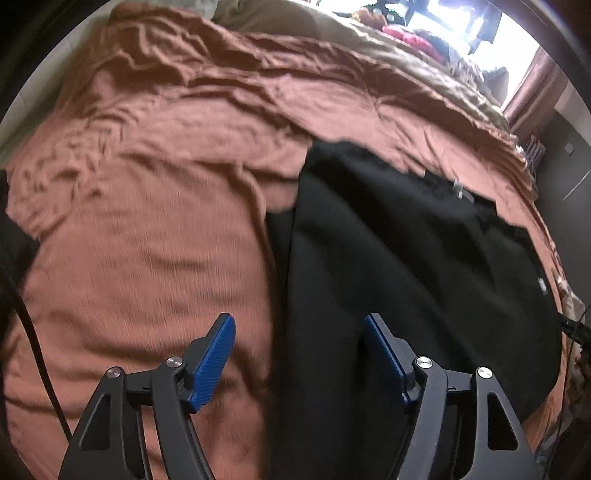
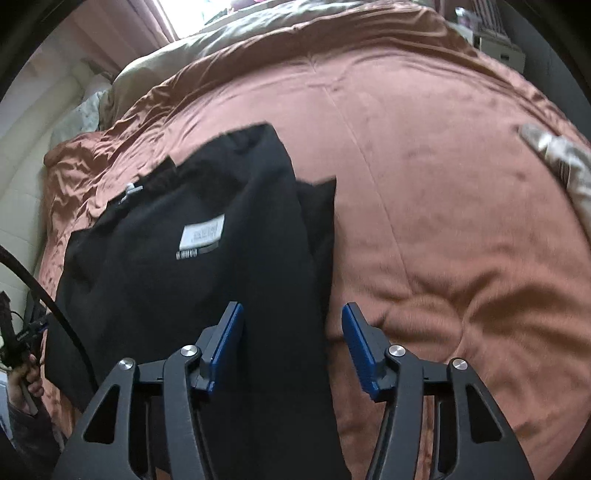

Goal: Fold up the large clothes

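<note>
A large black garment (image 1: 406, 258) lies partly folded on a rust-orange bedspread (image 1: 147, 221). In the right wrist view the garment (image 2: 192, 266) shows a white label (image 2: 202, 235) near its middle and a folded strip running toward the camera. My left gripper (image 1: 300, 325) is open and empty, hovering over the garment's left edge. My right gripper (image 2: 291, 314) is open and empty, straddling the garment's right folded strip from above.
The bedspread (image 2: 424, 184) covers a wide bed. A beige blanket (image 1: 332, 33) lies at the far end under a bright window (image 1: 461, 22). A black cable (image 2: 44, 295) and the person's other hand (image 2: 26, 376) are at the left. A patterned cloth (image 2: 561, 162) lies far right.
</note>
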Demonstrator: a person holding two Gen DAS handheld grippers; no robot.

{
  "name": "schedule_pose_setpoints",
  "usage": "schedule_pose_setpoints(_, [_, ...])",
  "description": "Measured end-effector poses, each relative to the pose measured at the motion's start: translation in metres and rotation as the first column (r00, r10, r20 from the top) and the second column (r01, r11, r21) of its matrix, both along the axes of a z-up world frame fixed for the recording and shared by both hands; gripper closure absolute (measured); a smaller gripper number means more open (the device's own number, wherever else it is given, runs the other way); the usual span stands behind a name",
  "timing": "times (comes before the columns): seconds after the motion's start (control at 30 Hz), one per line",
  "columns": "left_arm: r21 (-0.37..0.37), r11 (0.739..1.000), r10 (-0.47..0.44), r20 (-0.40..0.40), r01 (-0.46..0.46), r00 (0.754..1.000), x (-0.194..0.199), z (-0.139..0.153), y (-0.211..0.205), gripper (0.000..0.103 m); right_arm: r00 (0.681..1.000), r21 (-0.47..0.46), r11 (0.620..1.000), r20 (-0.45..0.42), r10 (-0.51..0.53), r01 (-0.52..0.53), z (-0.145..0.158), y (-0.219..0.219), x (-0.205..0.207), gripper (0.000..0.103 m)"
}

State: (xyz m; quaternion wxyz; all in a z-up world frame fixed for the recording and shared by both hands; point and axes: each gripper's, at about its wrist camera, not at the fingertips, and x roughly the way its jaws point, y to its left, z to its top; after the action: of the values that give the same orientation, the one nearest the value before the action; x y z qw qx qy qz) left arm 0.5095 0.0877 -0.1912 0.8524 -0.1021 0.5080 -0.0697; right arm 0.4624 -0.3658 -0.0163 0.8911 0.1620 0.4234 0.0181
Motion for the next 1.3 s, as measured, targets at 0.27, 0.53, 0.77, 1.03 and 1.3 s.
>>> schedule_pose_setpoints(0.27, [0.04,0.999,-0.029,0.015,0.029,0.999,0.0,0.001,-0.013,0.091,0.999,0.001,1.0,0.05,-0.006,0.006,0.008,-0.01,0.012,0.098])
schedule_pose_setpoints(0.53, [0.055,0.998,-0.03,0.027,0.029,0.999,0.013,0.004,-0.021,0.096,0.994,0.0,0.996,0.057,-0.094,0.094,-0.002,-0.013,0.014,0.099])
schedule_pose_setpoints(0.77, [0.004,0.999,0.053,0.0,-0.053,0.999,-0.003,0.007,0.003,0.076,0.982,0.049,0.982,0.054,-0.183,0.18,0.012,-0.006,-0.022,0.098])
schedule_pose_setpoints(1.03, [-0.123,0.983,0.136,0.009,-0.134,0.991,-0.059,0.014,0.032,0.04,0.992,0.056,0.994,0.082,-0.1,0.096,0.031,0.022,-0.059,0.097])
schedule_pose_setpoints(1.3, [-0.242,0.954,0.166,-0.064,-0.177,0.984,-0.089,-0.004,0.039,0.038,0.995,0.05,0.999,0.098,-0.006,0.001,0.042,0.073,-0.067,0.097])
